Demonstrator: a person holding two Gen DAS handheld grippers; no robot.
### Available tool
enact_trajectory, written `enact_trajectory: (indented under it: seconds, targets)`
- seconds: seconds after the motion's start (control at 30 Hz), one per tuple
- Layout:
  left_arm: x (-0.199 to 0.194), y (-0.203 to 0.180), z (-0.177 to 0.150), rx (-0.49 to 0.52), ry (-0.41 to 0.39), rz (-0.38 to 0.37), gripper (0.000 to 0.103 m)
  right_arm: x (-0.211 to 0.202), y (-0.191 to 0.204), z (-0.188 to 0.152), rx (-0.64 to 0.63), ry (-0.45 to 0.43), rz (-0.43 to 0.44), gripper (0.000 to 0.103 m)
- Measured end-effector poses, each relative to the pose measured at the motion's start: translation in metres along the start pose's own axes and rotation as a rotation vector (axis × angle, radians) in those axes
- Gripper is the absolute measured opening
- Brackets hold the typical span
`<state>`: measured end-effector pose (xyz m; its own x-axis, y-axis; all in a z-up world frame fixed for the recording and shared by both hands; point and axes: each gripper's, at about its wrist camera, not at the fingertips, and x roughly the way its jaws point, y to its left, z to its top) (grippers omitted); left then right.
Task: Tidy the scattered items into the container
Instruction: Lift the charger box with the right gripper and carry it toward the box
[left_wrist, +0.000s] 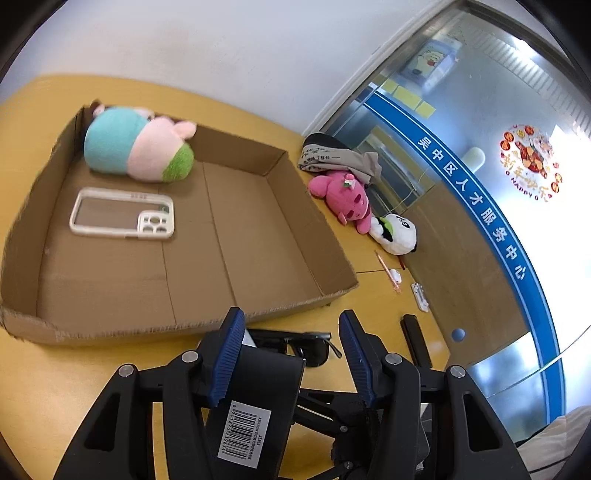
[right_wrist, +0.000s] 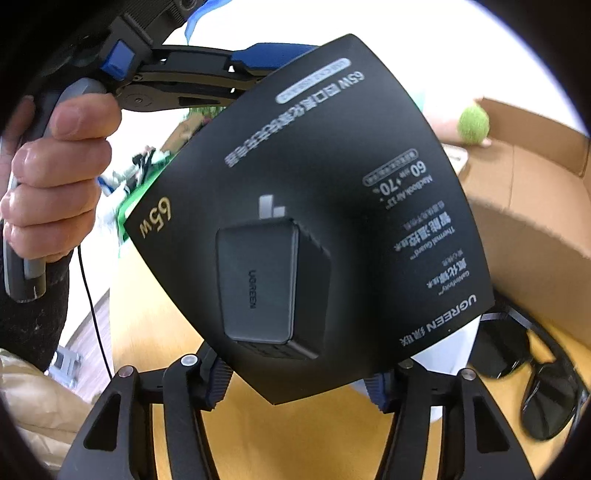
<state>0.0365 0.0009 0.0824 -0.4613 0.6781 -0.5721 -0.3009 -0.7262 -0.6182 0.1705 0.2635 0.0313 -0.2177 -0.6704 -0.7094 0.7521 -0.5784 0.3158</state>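
Observation:
A black charger box (right_wrist: 314, 184) fills the right wrist view, its lower corner between the fingers of my right gripper (right_wrist: 297, 384), whose pads meet its two edges. In the left wrist view the same box (left_wrist: 255, 406) lies between the fingers of my left gripper (left_wrist: 291, 321). It rests against the left pad, with a gap to the right pad. The cardboard tray (left_wrist: 314, 236) ahead holds a blue, pink and green plush toy (left_wrist: 136, 147) and a clear phone case (left_wrist: 122, 214). Black sunglasses (left_wrist: 310, 347) lie on the table just beyond the left fingertips.
Right of the tray lie a folded cloth (left_wrist: 340, 155), a pink plush (left_wrist: 347, 199), a panda plush (left_wrist: 395, 232), a pen (left_wrist: 388, 271), a small white piece (left_wrist: 420, 295) and a black bar (left_wrist: 415, 339). A glass wall stands behind them. A hand (right_wrist: 55, 166) holds the left gripper's handle.

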Motion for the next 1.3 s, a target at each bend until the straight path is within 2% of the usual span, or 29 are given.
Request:
enact_trajectory:
  seconds: [0.07, 0.3, 0.43, 0.53, 0.57, 0.63, 0.7, 0.77, 0.83, 1.1, 1.17, 1.23, 1.3]
  targets:
    - [-0.001, 0.017, -0.012, -0.048, -0.004, -0.011, 0.056, 0.001, 0.001, -0.008, 0.002, 0.050, 0.005, 0.056]
    - [-0.014, 0.095, -0.057, -0.289, -0.034, -0.032, 0.056, -0.002, 0.017, -0.028, -0.061, 0.242, -0.060, 0.056]
    - [-0.011, 0.134, -0.083, -0.397, 0.003, 0.015, 0.056, 0.002, 0.031, -0.033, -0.128, 0.301, -0.101, 0.057]
    - [-0.017, 0.151, -0.097, -0.467, 0.002, -0.002, 0.059, -0.002, 0.029, -0.035, -0.125, 0.327, -0.116, 0.057]
    - [-0.021, 0.152, -0.099, -0.475, 0.002, 0.000, 0.061, -0.003, 0.028, -0.036, -0.125, 0.334, -0.118, 0.057]
    - [-0.030, 0.151, -0.102, -0.481, -0.004, 0.009, 0.079, -0.007, 0.026, -0.039, -0.139, 0.349, -0.127, 0.057]
    - [-0.038, 0.151, -0.105, -0.485, -0.002, 0.015, 0.087, -0.011, 0.026, -0.044, -0.167, 0.364, -0.134, 0.059]
    - [-0.040, 0.148, -0.107, -0.467, 0.023, 0.030, 0.088, -0.014, 0.026, -0.048, -0.189, 0.378, -0.124, 0.068]
    - [-0.041, 0.144, -0.109, -0.454, 0.047, 0.045, 0.089, -0.017, 0.025, -0.052, -0.220, 0.393, -0.128, 0.071]
    - [-0.022, 0.119, -0.110, -0.378, 0.191, 0.072, 0.092, -0.031, 0.012, -0.064, -0.292, 0.405, -0.133, 0.074]
    - [-0.017, 0.116, -0.110, -0.376, 0.191, 0.049, 0.092, -0.036, 0.006, -0.068, -0.303, 0.397, -0.146, 0.079]
    - [-0.015, 0.116, -0.114, -0.400, 0.170, 0.011, 0.089, -0.042, -0.003, -0.074, -0.300, 0.368, -0.184, 0.079]
    - [-0.013, 0.112, -0.115, -0.398, 0.148, 0.018, 0.085, -0.052, -0.013, -0.078, -0.265, 0.338, -0.198, 0.075]
